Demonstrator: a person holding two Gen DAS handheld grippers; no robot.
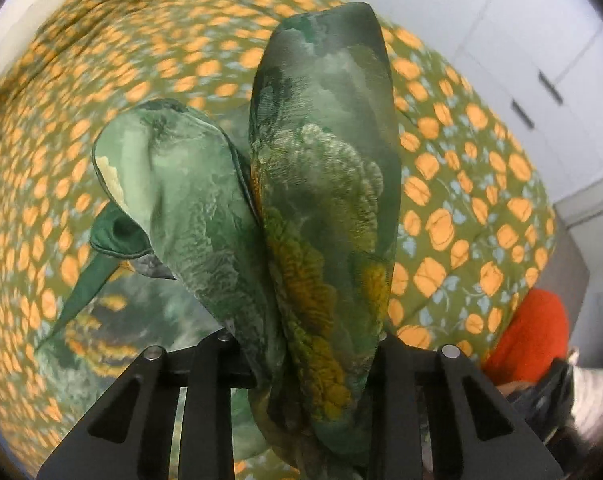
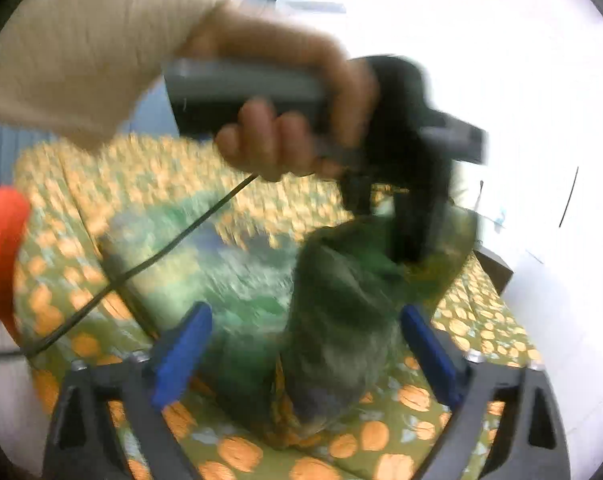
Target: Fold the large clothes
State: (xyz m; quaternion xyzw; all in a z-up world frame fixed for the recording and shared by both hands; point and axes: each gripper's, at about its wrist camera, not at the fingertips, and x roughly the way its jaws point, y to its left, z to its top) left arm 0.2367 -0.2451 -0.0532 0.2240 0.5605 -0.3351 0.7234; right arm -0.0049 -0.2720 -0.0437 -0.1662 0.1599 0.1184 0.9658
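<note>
The left gripper [image 1: 309, 360] is clamped on a bunched fold of the green printed garment [image 1: 325, 184], which fills the centre of the left wrist view and stands up between the black fingers. Gathering the cloth in the jaws appears intended to lift one edge clear of the pumpkin-print bedspread [image 1: 453, 216] so it can be carried over for a fold. The rest of the garment lies spread on the bedspread at lower left.

The right gripper [image 2: 305, 352] stands wide apart, blue pads either side of the hanging cloth and not pressing it. At upper centre of the right wrist view, a hand [image 2: 285, 136] in a cream sleeve holds the other tool above the garment.

An orange object [image 1: 529, 332] sits at lower right. No brand, label or writing is legible; the right wrist view is heavily blurred
</note>
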